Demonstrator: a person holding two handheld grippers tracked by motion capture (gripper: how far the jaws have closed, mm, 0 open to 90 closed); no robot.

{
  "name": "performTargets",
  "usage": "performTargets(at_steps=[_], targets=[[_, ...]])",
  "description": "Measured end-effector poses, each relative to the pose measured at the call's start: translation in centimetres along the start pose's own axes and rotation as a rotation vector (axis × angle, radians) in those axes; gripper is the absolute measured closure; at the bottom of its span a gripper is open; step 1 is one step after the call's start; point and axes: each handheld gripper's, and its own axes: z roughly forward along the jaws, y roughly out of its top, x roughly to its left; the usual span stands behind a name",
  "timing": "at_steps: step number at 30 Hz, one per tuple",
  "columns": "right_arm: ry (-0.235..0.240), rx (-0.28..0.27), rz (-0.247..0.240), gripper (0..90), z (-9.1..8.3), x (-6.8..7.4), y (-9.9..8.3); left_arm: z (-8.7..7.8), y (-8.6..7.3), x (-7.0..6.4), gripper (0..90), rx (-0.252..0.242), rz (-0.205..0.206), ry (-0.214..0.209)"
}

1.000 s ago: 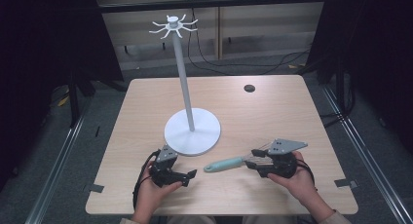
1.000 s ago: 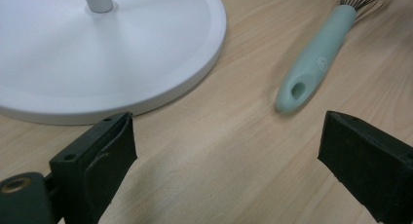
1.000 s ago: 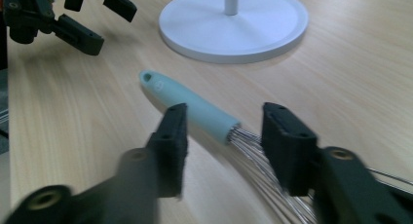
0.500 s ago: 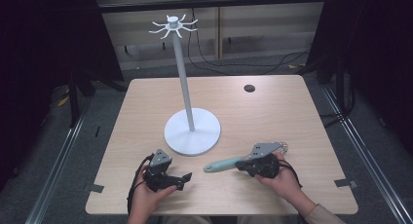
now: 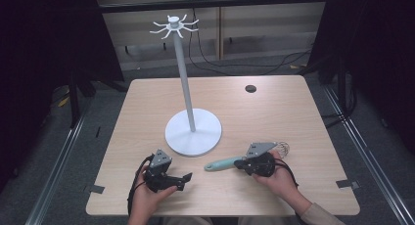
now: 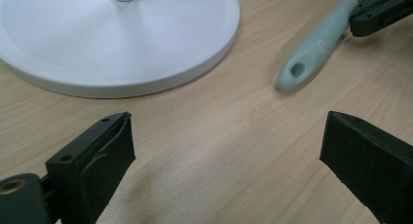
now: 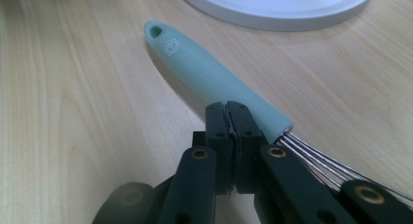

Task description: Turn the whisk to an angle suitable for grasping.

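1. Since a second ago the right gripper (image 5: 244, 163) has come down from a raised, tilted pose to lie low on the counter (image 5: 293, 107). The whisk (image 5: 230, 162) lies in much the same place as before, just in front of the stand's base.
2. In the right gripper view its fingers (image 7: 228, 136) are pressed together with no gap, beside the handle where the wires leave it. I cannot tell if they pinch a wire or simply rest against the whisk.
3. The left gripper (image 5: 187, 177) has slid slightly nearer the person. Its fingers (image 6: 104, 146) are spread wide with nothing between them, hovering over bare wood and facing the free end of the handle.
4. Judgement: the whisk looks about to be lifted, probably to hang by its handle hole from the stand (image 5: 186, 93). No lift has begun.
5. The handle is pale green, smooth, matte and rounded, tapering to an end with an oval hanging hole and a small embossed emblem. Thin shiny metal wires form the balloon head beyond the right hand (image 5: 280, 178).
6. The stand is white, with a thin upright pole on a wide, flat, round base and a ring of small curved hooks at the top.
7. The counter is light wood grain, with a small dark round spot near its far edge.
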Motion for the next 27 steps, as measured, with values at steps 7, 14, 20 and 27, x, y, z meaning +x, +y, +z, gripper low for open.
performTargets(at_steps=[7,14,20,27], targets=[[-0.023,0.001,0.021,88.1,0.7,-0.1,0.5,0.0,0.1,0.1,5.5,-0.009,0.0,0.002],[-0.027,-0.001,0.027,87.7,1.4,-0.2,1.2,-0.1,0.2,0.1,5.7,-0.011,-0.001,0.009],[-0.044,0.004,0.029,87.7,1.8,-0.4,1.6,-0.1,0.2,0.3,5.8,-0.023,-0.009,0.004],[-0.066,0.007,0.038,87.8,2.0,-0.8,1.6,-0.1,0.2,0.2,5.9,-0.019,-0.001,0.011]])
